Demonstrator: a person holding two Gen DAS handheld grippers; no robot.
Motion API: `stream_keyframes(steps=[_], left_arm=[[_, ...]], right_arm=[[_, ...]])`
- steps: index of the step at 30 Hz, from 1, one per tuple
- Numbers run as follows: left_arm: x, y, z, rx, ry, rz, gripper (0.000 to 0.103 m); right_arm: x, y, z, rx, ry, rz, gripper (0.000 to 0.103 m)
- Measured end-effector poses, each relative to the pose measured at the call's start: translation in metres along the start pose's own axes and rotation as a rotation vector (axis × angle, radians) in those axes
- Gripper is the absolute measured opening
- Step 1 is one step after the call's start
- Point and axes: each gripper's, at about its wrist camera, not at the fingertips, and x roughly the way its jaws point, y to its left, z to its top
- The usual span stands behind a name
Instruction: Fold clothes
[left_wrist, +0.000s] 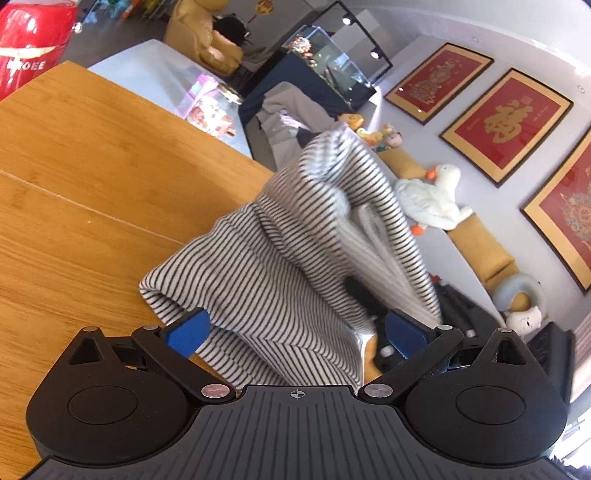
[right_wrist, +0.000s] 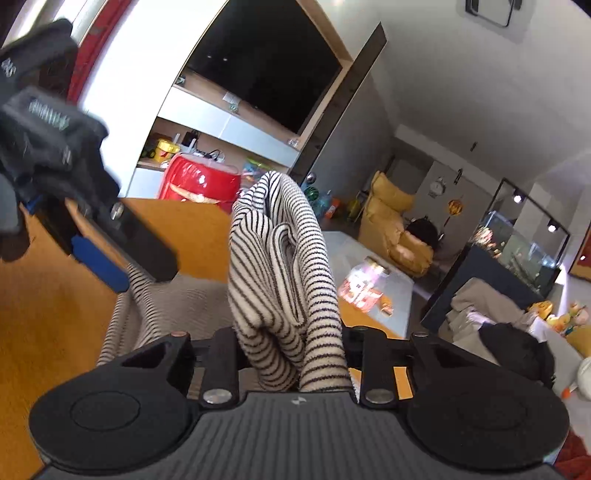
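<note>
The left gripper (left_wrist: 295, 332) is tilted over the wooden worktop (left_wrist: 81, 177), its jaws spread wide apart, with the blue pads (left_wrist: 188, 332) standing either side of a rumpled black-and-white striped garment (left_wrist: 280, 266). The cloth passes through the gap between the pads without being pinched, though the left-hand pad sits against a fold of it. The garment lies partly on the worktop and partly lifted, rising in a bunched ridge towards the far edge, where the other gripper's black body shows dimly beneath the folds.

From the right wrist view, the left gripper (right_wrist: 122, 258) appears at upper left, reaching in and down at a slant, one blue pad and one black finger just above the striped cloth, with a dark-gloved hand (right_wrist: 40, 136) behind it. To its right the garment (right_wrist: 284, 273) stands up in a tall hump in front of the camera. The right gripper (right_wrist: 295, 354) points forward, canted to one side, its jaws drawn in and clamped on the bunched lower end of the garment, holding that part up off the worktop (right_wrist: 55, 302)
</note>
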Motion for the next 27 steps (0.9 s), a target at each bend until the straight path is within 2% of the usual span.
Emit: stream_keyframes(steps=[3, 5, 7, 9, 11, 14, 17, 21, 23, 25, 27], left_arm=[[0.005, 0.007, -0.001, -0.018, 0.008, 0.012, 0.103], [-0.011, 0.01, 0.005, -0.029, -0.067, 0.05, 0.102], [-0.035, 0.014, 0.016, -0.048, -0.163, 0.068, 0.102], [-0.058, 0.014, 0.027, -0.049, -0.223, 0.094, 0.103], [-0.074, 0.007, 0.034, -0.005, -0.24, 0.14, 0.103], [-0.088, -0.011, 0.037, 0.065, -0.258, 0.151, 0.103], [-0.085, -0.028, 0.037, 0.098, -0.248, 0.037, 0.103], [-0.052, -0.043, 0.034, 0.142, -0.171, -0.094, 0.103], [-0.031, -0.04, 0.029, 0.141, -0.111, -0.084, 0.103], [-0.013, -0.029, 0.022, 0.133, -0.059, -0.029, 0.103], [-0.007, -0.021, 0.016, 0.145, -0.048, 0.007, 0.103]], right_arm=[[-0.024, 0.005, 0.026, -0.126, -0.085, -0.048, 0.027], [-0.035, 0.024, 0.031, -0.178, -0.092, -0.039, 0.027], [-0.036, 0.053, 0.025, -0.215, -0.062, -0.03, 0.027], [-0.03, 0.086, 0.01, -0.295, -0.02, -0.025, 0.027], [-0.023, 0.12, -0.005, -0.386, 0.017, -0.016, 0.028], [-0.027, 0.155, -0.015, -0.522, -0.018, -0.079, 0.029], [-0.026, 0.161, -0.009, -0.552, -0.007, -0.071, 0.03], [-0.026, 0.169, -0.009, -0.596, -0.017, -0.072, 0.03], [-0.03, 0.158, -0.003, -0.534, -0.016, -0.024, 0.034], [-0.035, 0.144, 0.005, -0.459, -0.017, 0.028, 0.044], [-0.043, 0.129, 0.01, -0.396, -0.03, 0.081, 0.067]])
